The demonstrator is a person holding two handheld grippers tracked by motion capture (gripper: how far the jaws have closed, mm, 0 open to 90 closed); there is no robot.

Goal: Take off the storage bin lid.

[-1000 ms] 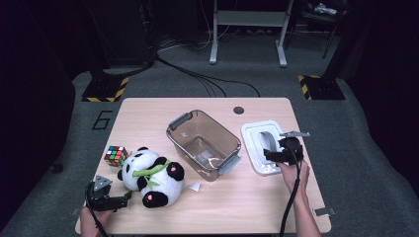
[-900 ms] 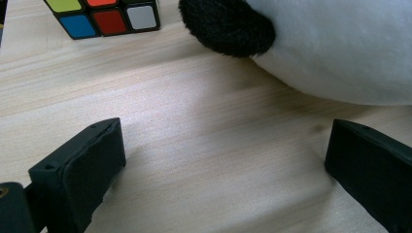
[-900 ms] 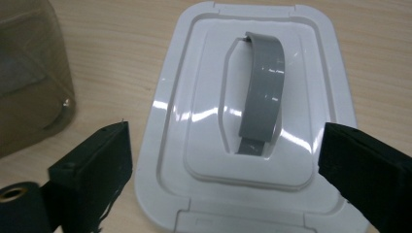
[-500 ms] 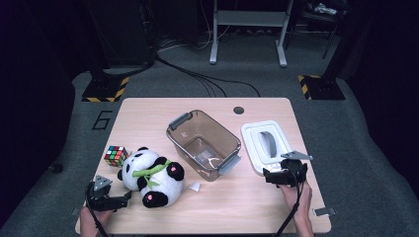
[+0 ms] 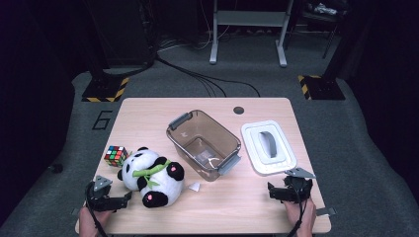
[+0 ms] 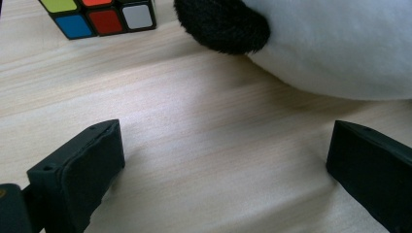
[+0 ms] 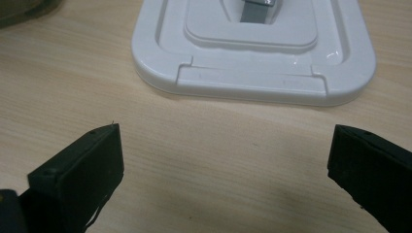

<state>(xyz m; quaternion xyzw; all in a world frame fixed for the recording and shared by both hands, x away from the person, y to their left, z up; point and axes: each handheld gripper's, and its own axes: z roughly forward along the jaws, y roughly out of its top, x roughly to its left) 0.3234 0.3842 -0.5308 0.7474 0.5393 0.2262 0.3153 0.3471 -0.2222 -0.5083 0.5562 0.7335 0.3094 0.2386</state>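
A black-and-white panda plush (image 5: 150,177) lies on the wooden table (image 5: 148,118) at front left, with a Rubik's cube (image 5: 115,155) just left of it. My left gripper (image 5: 112,200) rests open on the table beside the panda's near side. In the left gripper view, bare wood lies between its fingers, with the panda (image 6: 340,48) ahead right and the cube (image 6: 97,14) ahead left. My right gripper (image 5: 282,190) sits open near the front right edge, just short of the white lid (image 5: 268,146). The lid (image 7: 252,48) lies flat ahead of that open gripper (image 7: 226,141).
A clear brown bin (image 5: 203,144) with grey handles stands open in the middle of the table, a small item inside. A white scrap (image 5: 194,186) lies beside the panda. A round cable hole (image 5: 239,110) sits near the far edge. Dark floor and stands lie beyond.
My right gripper has drawn back from over the white lid toward the front edge of the table, empty. The left gripper, the panda and the cube have stayed put.
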